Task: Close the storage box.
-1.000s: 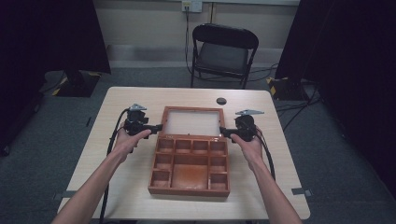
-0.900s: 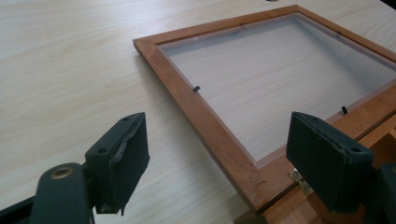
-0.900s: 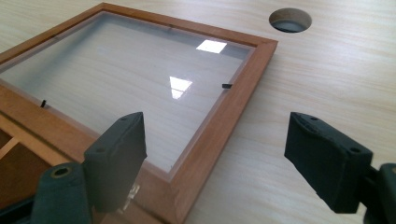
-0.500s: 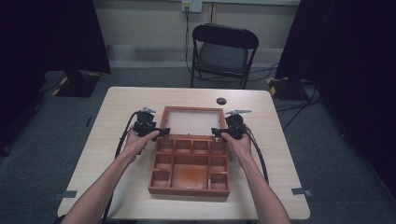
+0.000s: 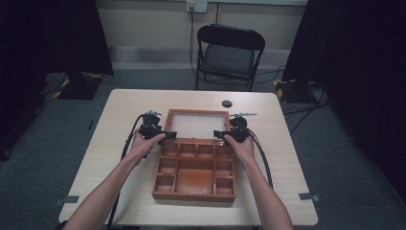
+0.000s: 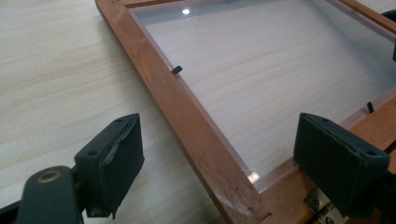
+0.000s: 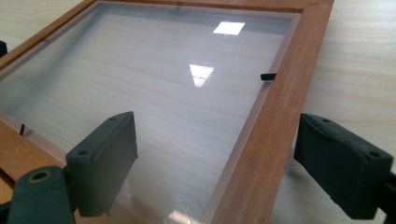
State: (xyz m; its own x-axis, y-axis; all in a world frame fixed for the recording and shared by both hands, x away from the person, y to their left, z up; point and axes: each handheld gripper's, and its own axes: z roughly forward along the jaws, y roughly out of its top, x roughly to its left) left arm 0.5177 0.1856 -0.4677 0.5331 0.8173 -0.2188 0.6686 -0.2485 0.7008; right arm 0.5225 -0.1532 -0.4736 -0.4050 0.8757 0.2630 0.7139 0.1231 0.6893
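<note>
- Two grippers are what I'm running here, one at each side of an open wooden box (image 5: 195, 165) that sits mid-table, its compartmented tray nearest me.
- I see bare wood in the tray's compartments; with nothing loaded, I judge the work in hand is on the lid, not the contents.
- Just past the tray, the lid (image 5: 196, 125) lies flat on the table (image 5: 119, 110), folded back on its hinges, glass pane up.
- My left gripper (image 6: 219, 163) has its jaws apart, straddling the lid's left frame rail near the hinge corner; the pads don't press the wood. They have just been opening, with the rail between them.
- My right gripper (image 7: 212, 163) mirrors it on the right rail, jaws apart and just been opening, rail between them untouched.
- I read the matched placement as a way to take both rails at once, so the lid swings level and the hinges aren't twisted.
- Farther off, a small dark disc (image 5: 227, 103) lies near the table's far edge, well apart from the box.
- Beyond the table stands a folding chair (image 5: 230, 55).
- No brand, label or writing is readable anywhere.
</note>
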